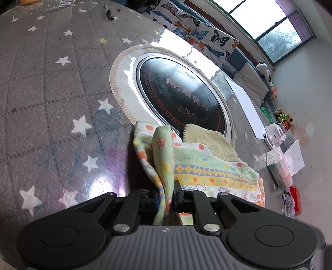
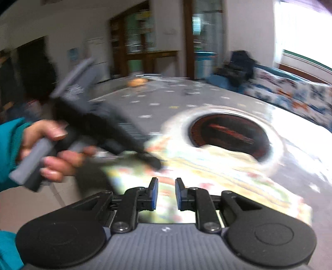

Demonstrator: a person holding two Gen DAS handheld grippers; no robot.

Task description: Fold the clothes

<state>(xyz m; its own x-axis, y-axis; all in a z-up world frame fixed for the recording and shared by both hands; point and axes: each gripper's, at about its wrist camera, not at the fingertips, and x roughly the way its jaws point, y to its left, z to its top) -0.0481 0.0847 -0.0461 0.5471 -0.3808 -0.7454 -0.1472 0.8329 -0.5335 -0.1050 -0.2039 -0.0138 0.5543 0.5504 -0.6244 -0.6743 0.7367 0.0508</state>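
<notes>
A small child's garment (image 1: 209,170) with green, yellow and orange patterned bands lies on the grey star-print table cover (image 1: 51,103), partly over the round black hotplate (image 1: 178,97). My left gripper (image 1: 167,197) is shut on a bunched edge of the garment, which rises between its fingers. In the blurred right wrist view the garment (image 2: 217,176) lies ahead. My right gripper (image 2: 166,193) is open and empty just above it. The left gripper (image 2: 153,161), held in a hand, reaches onto the garment from the left.
The hotplate (image 2: 230,133) is set in the table's middle with a pale ring round it. A butterfly-print cushion (image 1: 193,27) lines the far side. Boxes and papers (image 1: 284,157) sit at the right table edge. A small dark object (image 1: 109,14) lies far back.
</notes>
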